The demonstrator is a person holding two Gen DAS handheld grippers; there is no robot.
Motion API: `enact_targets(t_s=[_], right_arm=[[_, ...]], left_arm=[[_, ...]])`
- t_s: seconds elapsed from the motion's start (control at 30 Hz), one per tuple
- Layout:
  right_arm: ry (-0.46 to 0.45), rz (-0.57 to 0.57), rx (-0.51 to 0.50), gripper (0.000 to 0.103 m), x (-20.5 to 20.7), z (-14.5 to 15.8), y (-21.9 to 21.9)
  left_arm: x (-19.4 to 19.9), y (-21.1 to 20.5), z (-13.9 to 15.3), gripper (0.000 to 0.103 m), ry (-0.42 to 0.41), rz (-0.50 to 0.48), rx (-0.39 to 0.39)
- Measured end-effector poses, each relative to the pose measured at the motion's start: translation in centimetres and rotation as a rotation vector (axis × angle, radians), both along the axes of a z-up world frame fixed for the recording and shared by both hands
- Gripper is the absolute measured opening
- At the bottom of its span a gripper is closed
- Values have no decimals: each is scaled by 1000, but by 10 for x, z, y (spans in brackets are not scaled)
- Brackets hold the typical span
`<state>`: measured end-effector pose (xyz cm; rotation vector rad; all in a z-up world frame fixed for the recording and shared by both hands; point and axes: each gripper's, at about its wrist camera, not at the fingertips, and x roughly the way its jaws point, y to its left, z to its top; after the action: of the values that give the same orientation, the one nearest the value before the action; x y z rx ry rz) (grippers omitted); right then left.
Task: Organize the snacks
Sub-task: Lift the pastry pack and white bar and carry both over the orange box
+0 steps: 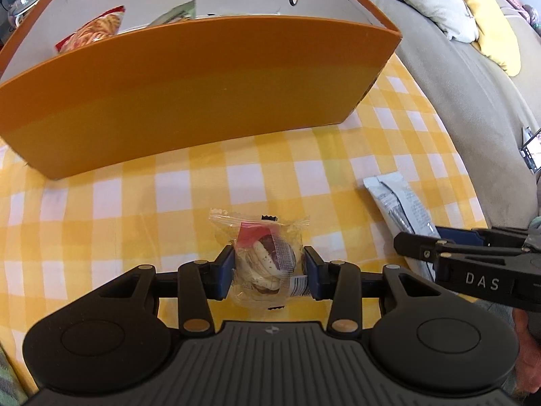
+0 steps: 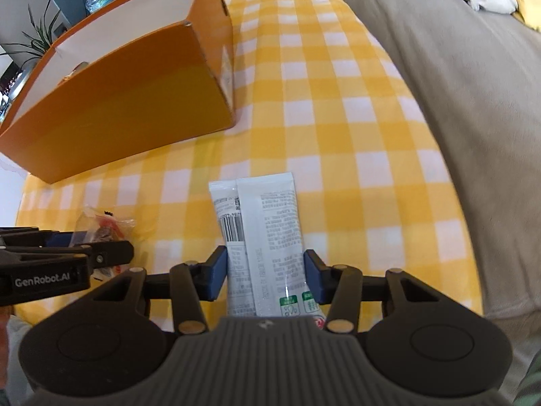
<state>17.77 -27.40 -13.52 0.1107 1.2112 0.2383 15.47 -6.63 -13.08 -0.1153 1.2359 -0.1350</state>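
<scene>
We are looking down along the left gripper (image 1: 269, 272), and its blue pads (image 1: 226, 272) are pressing on both sides of a small clear-wrapped snack (image 1: 262, 260), a pale round pastry with a red and dark label inside crinkled film. The jaws are standing partly closed, only as wide as the packet. The snack is sitting above the yellow checked tablecloth (image 1: 169, 203), near the table's near edge, and we cannot tell for sure whether its bottom is touching the cloth.

We are seeing the right gripper (image 2: 265, 279) holding a long white snack packet (image 2: 267, 233) the same way: its blue pads (image 2: 218, 274) are squeezing the long sides of the packet, which is pointing away from the camera with its printed back and barcode facing up. The jaws are again only partly closed, spaced by the packet's width. The packet's far end is hanging over the checked cloth toward the table's right edge, where a grey sofa (image 2: 456, 101) is standing just beside the table.

An orange box (image 1: 203, 94) with white inner walls is standing open on the cloth toward the table's far left corner, well apart from both grippers. Inside it we are making out a red and yellow snack bag (image 1: 96, 28) leaning against the left wall and a greenish packet (image 1: 179, 12) beside it. Pale and yellow cushions (image 1: 456, 3) are lying on the sofa.
</scene>
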Motion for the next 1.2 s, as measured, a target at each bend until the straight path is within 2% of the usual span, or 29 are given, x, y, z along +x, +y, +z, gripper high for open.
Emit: enact_targets(t_s=[0.27,0.63,1.03,1.2], right_arm=[[-17,-17,-24,45,-17,15,16],[-101,-86,-24,44,-25,47,10],[-190,-73,119,44,-28,109,21],[-232,-27,142,44,-18,134,33]], left_arm=[[-14,19,8,47,-21,21,-39],[-25,38,35,47,-104,38,-107],[-34,49,90,47,-259,8,-201],[-20,58,113,47,-305,15,-229]])
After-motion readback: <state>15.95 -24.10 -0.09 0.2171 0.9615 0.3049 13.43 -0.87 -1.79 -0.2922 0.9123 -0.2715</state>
